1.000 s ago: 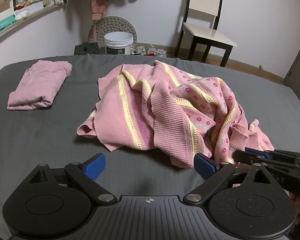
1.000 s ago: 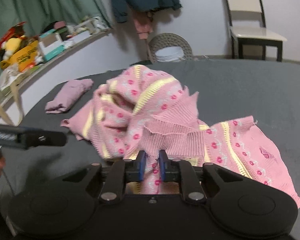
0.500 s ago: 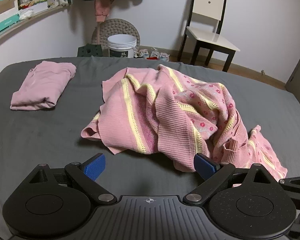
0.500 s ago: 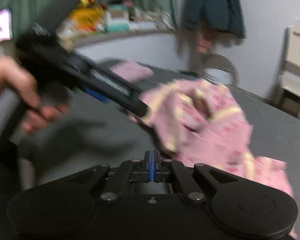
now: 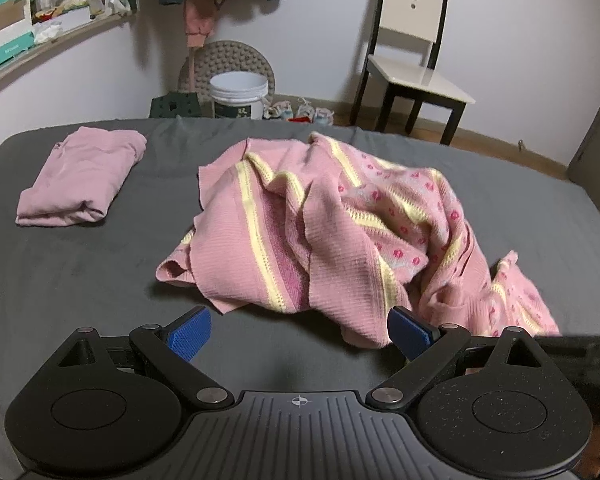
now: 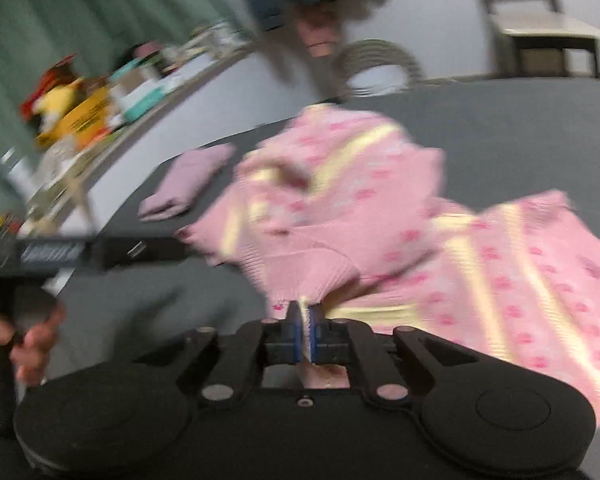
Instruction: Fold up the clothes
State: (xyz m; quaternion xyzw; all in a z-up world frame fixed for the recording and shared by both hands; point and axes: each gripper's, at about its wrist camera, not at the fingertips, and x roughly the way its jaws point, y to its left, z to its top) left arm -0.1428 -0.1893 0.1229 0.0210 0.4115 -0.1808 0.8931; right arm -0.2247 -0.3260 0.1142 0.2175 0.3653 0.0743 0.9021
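Note:
A crumpled pink knit sweater (image 5: pixel 332 232) with yellow stripes and red dots lies heaped in the middle of the grey bed (image 5: pixel 80 280). My left gripper (image 5: pixel 300 334) hovers open just in front of its near edge, blue pads wide apart and holding nothing. In the blurred right wrist view, my right gripper (image 6: pixel 308 334) is shut on a ribbed edge of the sweater (image 6: pixel 380 216), with cloth pinched between the blue pads. A folded plain pink garment (image 5: pixel 80 176) rests at the far left of the bed.
Beyond the bed stand a white bucket (image 5: pixel 239 94), a round stool and a chair (image 5: pixel 412 60). A cluttered shelf (image 5: pixel 28 36) runs along the left wall. A hand (image 6: pixel 32 336) holding the left gripper's handle shows at the left of the right wrist view.
The right gripper swung away shut on nothing, then came back and pinched the sweater's ribbed edge again. The left gripper pulled back slightly and stayed open. The heap has shifted a little.

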